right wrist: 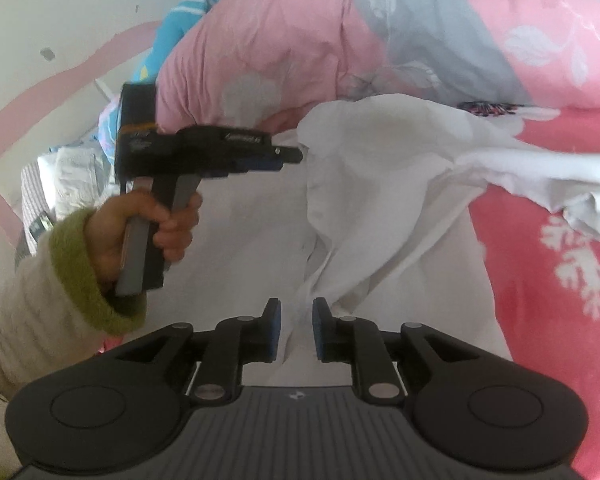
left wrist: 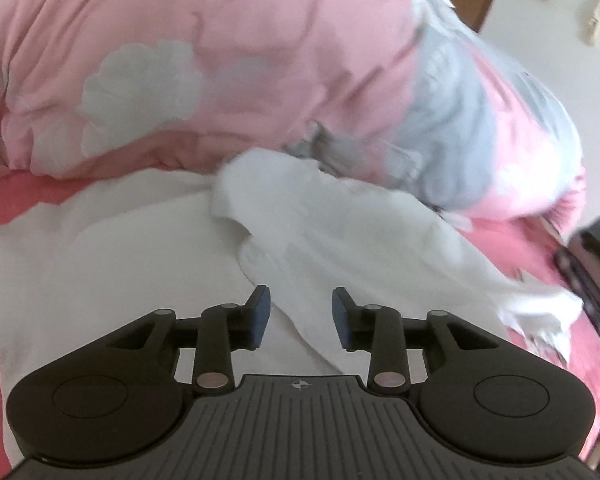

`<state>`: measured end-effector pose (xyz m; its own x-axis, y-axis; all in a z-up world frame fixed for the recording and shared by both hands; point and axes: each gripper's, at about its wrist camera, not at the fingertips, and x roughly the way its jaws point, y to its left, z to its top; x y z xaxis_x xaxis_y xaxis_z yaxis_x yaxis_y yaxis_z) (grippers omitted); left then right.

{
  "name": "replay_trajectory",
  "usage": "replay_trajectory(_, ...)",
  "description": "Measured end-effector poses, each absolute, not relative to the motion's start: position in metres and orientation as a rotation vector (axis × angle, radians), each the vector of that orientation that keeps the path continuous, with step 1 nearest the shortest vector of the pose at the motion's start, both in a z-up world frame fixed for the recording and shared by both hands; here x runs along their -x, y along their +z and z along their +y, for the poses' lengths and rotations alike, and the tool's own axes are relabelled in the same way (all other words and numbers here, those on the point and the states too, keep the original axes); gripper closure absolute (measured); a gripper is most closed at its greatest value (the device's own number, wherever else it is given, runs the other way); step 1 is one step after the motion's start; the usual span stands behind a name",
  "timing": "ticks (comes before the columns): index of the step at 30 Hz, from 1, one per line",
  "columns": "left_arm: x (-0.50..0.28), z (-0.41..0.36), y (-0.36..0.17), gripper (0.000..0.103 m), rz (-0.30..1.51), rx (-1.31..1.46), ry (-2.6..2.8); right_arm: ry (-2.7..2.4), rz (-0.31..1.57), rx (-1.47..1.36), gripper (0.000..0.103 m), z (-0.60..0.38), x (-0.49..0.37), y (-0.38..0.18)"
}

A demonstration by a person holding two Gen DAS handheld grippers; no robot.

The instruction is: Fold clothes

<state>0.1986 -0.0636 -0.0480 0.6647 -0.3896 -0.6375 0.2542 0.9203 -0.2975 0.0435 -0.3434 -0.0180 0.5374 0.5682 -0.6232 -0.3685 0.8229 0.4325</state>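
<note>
- The left gripper (left wrist: 300,316) is hovering with its jaws parted, nothing pinched between the blue pads, white cloth lying beneath the gap.
- The right gripper (right wrist: 296,330) is gaping more narrowly, also gripping nothing (fabric is only showing below it).
- The white garment (right wrist: 380,184) is lying rumpled on the red bedsheet (right wrist: 540,240), near both grippers.
- A hand (right wrist: 156,232) in a green-cuffed sleeve (right wrist: 84,276) is clutching the left gripper's handle.
- A pink quilt (left wrist: 180,60) is bunching up at the far side.

Left gripper (left wrist: 300,314) and right gripper (right wrist: 296,330) angled downward, jaws apart
</note>
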Motion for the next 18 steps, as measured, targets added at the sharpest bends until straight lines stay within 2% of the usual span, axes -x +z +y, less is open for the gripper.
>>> replay_trajectory(12, -0.174, -0.072, -0.058, 0.068, 0.921, 0.278, -0.457, 0.504, 0.798, -0.375, 0.085, -0.372, -0.008, -0.016)
replay_trajectory(18, -0.152, -0.072, -0.058, 0.055, 0.984, 0.427, -0.541, 0.389, 0.738, -0.5, 0.085, -0.415, 0.028, -0.015)
